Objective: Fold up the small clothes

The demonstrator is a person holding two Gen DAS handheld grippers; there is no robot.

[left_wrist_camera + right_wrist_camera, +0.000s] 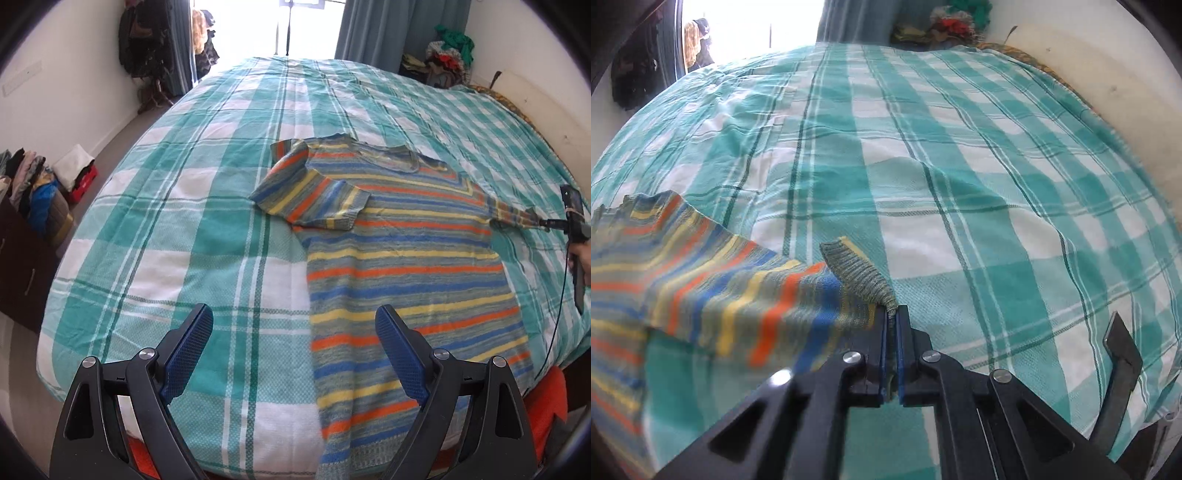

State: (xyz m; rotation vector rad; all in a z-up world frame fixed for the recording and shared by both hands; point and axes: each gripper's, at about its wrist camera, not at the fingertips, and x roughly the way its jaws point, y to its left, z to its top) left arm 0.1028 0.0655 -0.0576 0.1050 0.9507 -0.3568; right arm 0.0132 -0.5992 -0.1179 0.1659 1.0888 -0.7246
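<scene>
Checked bedspread (207, 221) under striped sweater (402, 243), cuff (864, 280) between right gripper (892, 317) fingers (882, 332)

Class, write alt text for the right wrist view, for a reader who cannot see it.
The right gripper, shut, pinches the ribbed cuff of a striped sweater sleeve, holding it just above a bed covered in a teal and white checked sheet. The sleeve stretches away to the left; curtains and piled clothes sit beyond the bed.

Left gripper (293, 350): jaws spread wide, nothing between the blue pads (188, 354), held clear above the surface. Right gripper (892, 317): jaws closed, knit sleeve cuff (857, 275) pinched at the fingertips
</scene>
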